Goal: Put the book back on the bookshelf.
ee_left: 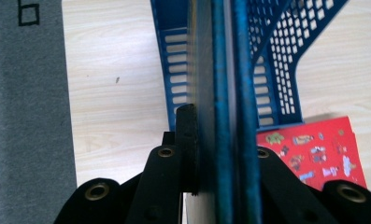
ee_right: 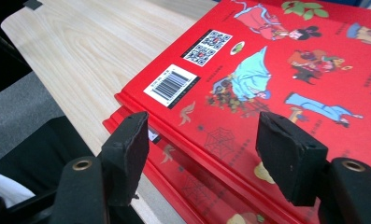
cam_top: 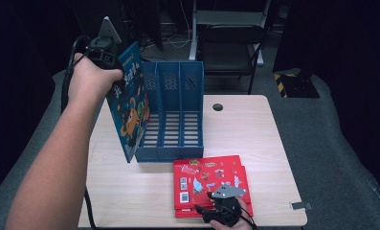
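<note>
Blue picture book point(cam_top: 129, 111): clamped upright in left gripper point(ee_left: 220, 140), just left of blue plastic three-slot file rack point(cam_top: 178, 112); title unreadable.
Red books point(cam_top: 209, 184): stacked flat on wooden table point(cam_top: 130, 187); barcode, QR code visible.
Right gripper point(ee_right: 202, 154): jaws wide apart, empty, over red stack.

The table point(cam_top: 130, 191) has a pale wood-grain top, smooth and matt, with a dark round plastic cap point(cam_top: 217, 107) set into it. The file rack point(cam_top: 178, 115) looks like blue moulded plastic, its 3 bays slotted and perforated, with a slight sheen. The blue book point(cam_top: 130, 105) has a glossy printed card cover; in the left gripper view its edge looks scuffed. The 2 red books point(cam_top: 209, 184) have hard, glossy covers with printed pictures and white barcode labels. The jaws of the right gripper point(ee_right: 202, 158) carry matt black pads point(ee_right: 127, 154), rough like foam rubber, with brass-coloured metal rivets. Grey cloth point(cam_top: 321, 143) with a rough weave drapes around the table.
</note>
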Tool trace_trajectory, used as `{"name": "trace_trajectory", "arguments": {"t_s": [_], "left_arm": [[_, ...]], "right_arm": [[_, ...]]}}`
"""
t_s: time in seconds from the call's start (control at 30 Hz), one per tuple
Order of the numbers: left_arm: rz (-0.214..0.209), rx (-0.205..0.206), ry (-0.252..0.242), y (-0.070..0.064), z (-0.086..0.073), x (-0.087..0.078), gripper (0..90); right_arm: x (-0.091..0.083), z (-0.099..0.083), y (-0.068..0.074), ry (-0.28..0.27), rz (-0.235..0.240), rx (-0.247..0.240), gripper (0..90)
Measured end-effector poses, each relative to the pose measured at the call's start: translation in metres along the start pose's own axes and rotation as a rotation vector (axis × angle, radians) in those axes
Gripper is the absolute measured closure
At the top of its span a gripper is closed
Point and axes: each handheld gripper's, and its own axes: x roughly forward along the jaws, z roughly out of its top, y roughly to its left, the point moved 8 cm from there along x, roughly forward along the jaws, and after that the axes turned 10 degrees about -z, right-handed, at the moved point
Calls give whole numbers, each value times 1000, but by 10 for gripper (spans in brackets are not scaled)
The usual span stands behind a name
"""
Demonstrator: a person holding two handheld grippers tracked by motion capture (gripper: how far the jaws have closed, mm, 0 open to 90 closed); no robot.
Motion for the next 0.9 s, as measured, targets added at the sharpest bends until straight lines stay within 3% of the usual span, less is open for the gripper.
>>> {"name": "trace_trajectory", "arguments": {"t_s": [0.6, 0.9], "left_arm": [[35, -32, -11, -6, 15, 28, 826], [46, -42, -21, -7, 23, 38, 826]], "right_arm": [[-11, 2, -9, -29, -14, 7, 344], [-17, 3, -15, -42, -15, 40, 344]]}}
